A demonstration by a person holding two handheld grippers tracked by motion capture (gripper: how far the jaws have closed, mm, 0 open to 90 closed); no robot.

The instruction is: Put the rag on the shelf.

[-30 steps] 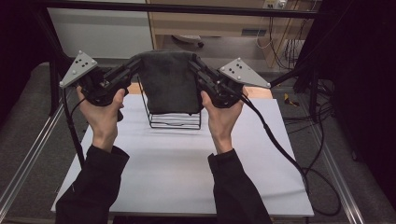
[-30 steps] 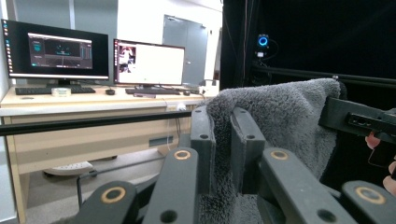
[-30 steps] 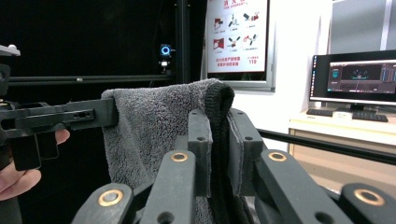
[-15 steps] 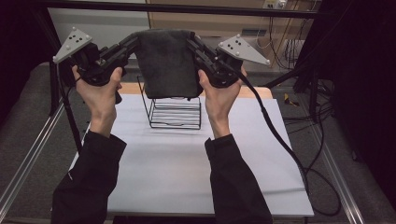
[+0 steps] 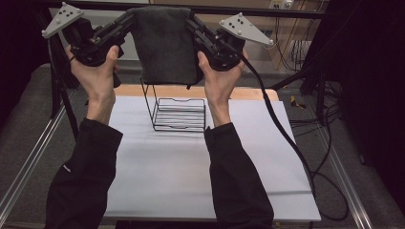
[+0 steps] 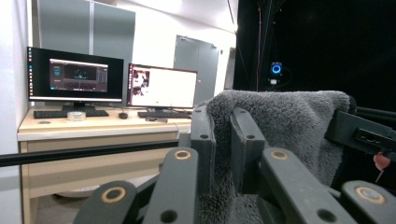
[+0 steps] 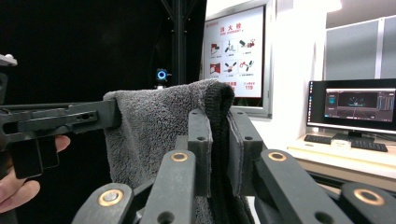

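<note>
White sheeting covers the counter (image 5: 191, 167), with a strip of bare wood along its far edge and metal rails running down the left and right sides. At the left, the left tool (image 5: 125, 21) is held high in the person's left hand (image 5: 98, 76), its jaws pressed together on the upper left corner of a dark grey towel (image 5: 165, 45); in the left gripper view the fleecy cloth (image 6: 280, 121) is squeezed between the two black jaws, with monitors on a desk in the background. The towel hangs flat and broad between the two tools, lifted well clear of the counter, its lower edge just overlapping the top of the rack's tall back in the high view. Below it, a black wire rack (image 5: 176, 112) stands on the far middle of the counter, apart from both hands, with bare white surface on the near side and to either side of it. At the right, the right tool (image 5: 193, 24), gripped by the right hand (image 5: 217, 78), pinches the towel's upper right corner; the right gripper view shows the folded hem (image 7: 217, 130) clamped tight between its jaws. Its cable (image 5: 282, 129) trails down over the counter's right edge.
</note>
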